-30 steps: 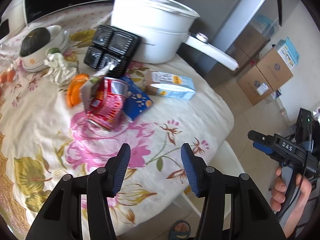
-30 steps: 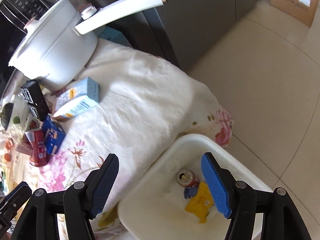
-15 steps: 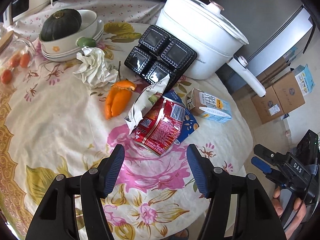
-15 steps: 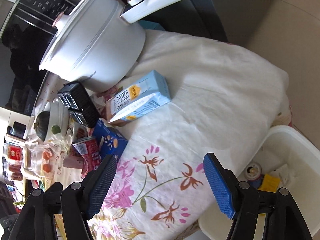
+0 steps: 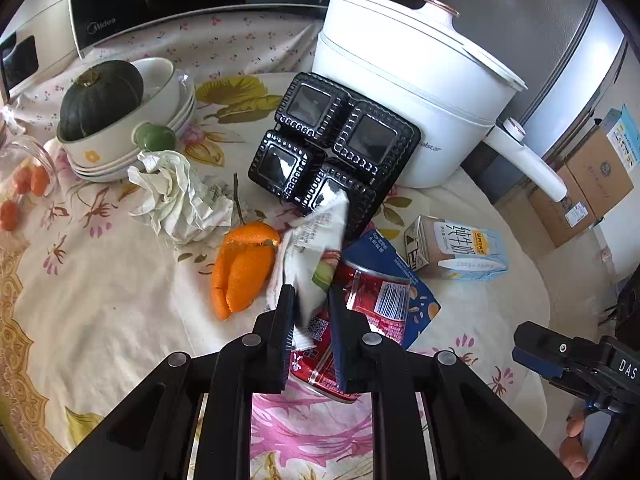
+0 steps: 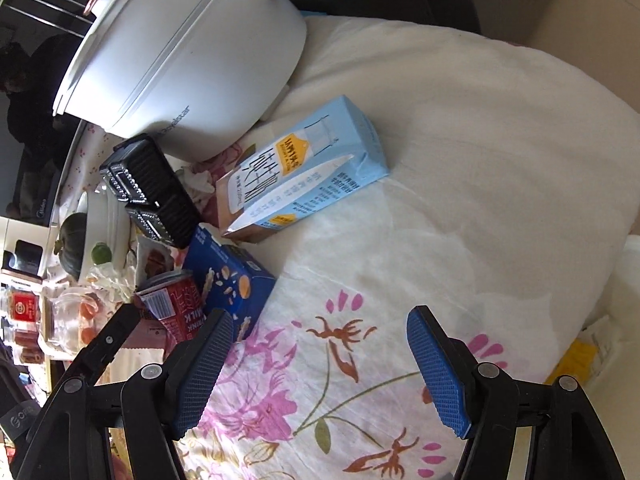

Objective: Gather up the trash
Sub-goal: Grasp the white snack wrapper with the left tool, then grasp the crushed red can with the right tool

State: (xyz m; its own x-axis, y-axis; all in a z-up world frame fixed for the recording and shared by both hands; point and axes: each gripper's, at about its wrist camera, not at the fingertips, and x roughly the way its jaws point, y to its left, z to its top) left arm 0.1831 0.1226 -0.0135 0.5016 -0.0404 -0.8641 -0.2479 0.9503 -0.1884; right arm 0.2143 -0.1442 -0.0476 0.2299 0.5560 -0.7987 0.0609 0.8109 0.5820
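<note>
My left gripper (image 5: 312, 312) is shut on a white snack wrapper (image 5: 316, 248) that lies over a red can (image 5: 372, 304). Next to them lie orange peel (image 5: 240, 272), a crumpled tissue (image 5: 176, 196), a blue flat box (image 5: 416, 292), a black plastic tray (image 5: 336, 148) and a light-blue milk carton (image 5: 456, 252). My right gripper (image 6: 320, 368) is open and empty above the flowered cloth, near the table edge. In its view the milk carton (image 6: 304, 172), blue box (image 6: 232, 276) and red can (image 6: 172, 308) lie ahead to the left.
A big white pot (image 5: 408, 92) with a long handle stands at the back. Stacked bowls with a dark squash (image 5: 100, 100) sit at left. A white bin's rim (image 6: 624, 280) holding yellow trash shows at the right edge. Cardboard boxes (image 5: 592, 184) stand on the floor.
My left gripper moved forward to the can and wrapper and closed on the wrapper. My right gripper swung from over the bin toward the table and the milk carton.
</note>
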